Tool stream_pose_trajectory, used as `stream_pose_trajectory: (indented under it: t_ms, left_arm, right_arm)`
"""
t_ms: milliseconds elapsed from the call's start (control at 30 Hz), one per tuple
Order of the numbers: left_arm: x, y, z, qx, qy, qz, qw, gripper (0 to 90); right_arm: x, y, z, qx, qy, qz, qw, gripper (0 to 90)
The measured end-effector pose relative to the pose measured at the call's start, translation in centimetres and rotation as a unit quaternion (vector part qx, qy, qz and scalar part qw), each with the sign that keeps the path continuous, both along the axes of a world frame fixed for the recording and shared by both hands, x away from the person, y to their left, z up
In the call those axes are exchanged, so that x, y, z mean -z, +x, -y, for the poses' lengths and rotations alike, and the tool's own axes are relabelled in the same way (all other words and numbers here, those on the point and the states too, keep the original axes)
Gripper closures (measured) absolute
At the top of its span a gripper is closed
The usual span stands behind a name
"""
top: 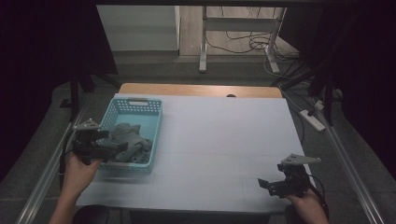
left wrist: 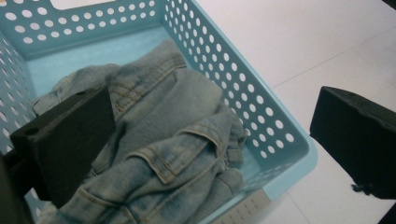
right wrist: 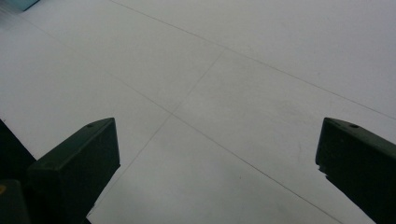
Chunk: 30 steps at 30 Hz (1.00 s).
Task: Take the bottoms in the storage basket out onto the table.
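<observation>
We start with the broad white worktop (top: 219, 140), a flat pale sheet with a strip of bare wood along its far edge at twelve o'clock; faint seams cross its surface, and we see them again in the right gripper view. Next in size is the light blue perforated plastic basket (top: 156, 122), a rectangular tub with a handle slot in its far wall; it sits on the worktop at about nine o'clock from the sheet's centre, near the left edge. Inside the basket lies the faded blue denim jacket (top: 130, 140), crumpled, heaped toward the basket's near end, with a stitched pocket flap showing in the left gripper view (left wrist: 173, 154); the jacket rests on the basket floor and leans against the near walls. The left tongs (top: 114, 148) hang over the basket's near-left corner at about eight o'clock; their jaws stand wide apart, one over the denim and the other out past the basket's wall, and we cannot tell whether the first touches the cloth. The right tongs (top: 267, 184) hover at about five o'clock, well apart from the basket; their jaws are spread wide over bare worktop, holding nothing.
</observation>
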<state>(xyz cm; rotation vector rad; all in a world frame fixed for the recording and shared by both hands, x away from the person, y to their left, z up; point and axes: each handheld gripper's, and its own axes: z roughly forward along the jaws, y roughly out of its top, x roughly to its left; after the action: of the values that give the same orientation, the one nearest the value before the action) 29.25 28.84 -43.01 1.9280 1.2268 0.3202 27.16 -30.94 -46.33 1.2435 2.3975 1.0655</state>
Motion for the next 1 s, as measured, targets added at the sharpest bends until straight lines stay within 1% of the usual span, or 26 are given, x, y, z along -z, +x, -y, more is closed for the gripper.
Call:
stream_pose_trajectory:
  t_ms: [233,367,567,700,833,1000]
  left_arm:
    - [0.2,1.7,-0.2,0.000,0.007,-0.011,0.9999,0.0]
    - [0.4,2.7,-0.3,-0.001,0.015,-0.019,0.9997,0.0]
    - [0.8,3.9,-0.5,-0.003,0.018,-0.028,0.9994,0.0]
    - [0.9,4.5,-0.6,-0.007,0.016,-0.030,0.9994,0.0]
    - [1.0,5.0,-0.8,-0.010,0.020,-0.032,0.9992,0.0]
    - [1.2,5.7,-0.9,-0.016,0.035,-0.032,0.9987,0.0]
  right_arm:
    - [0.0,0.0,0.0,-0.001,0.000,-0.001,1.0000,0.0]
    - [0.0,0.0,0.0,-0.002,0.000,-0.002,1.0000,0.0]
    - [0.0,0.1,0.0,-0.002,0.001,-0.003,1.0000,0.0]
    - [0.0,0.1,0.0,-0.004,0.000,-0.004,1.0000,0.0]
    - [0.0,0.1,0.0,-0.004,0.000,-0.005,1.0000,0.0]
    - [0.1,0.1,0.0,-0.004,0.000,-0.006,1.0000,0.0]
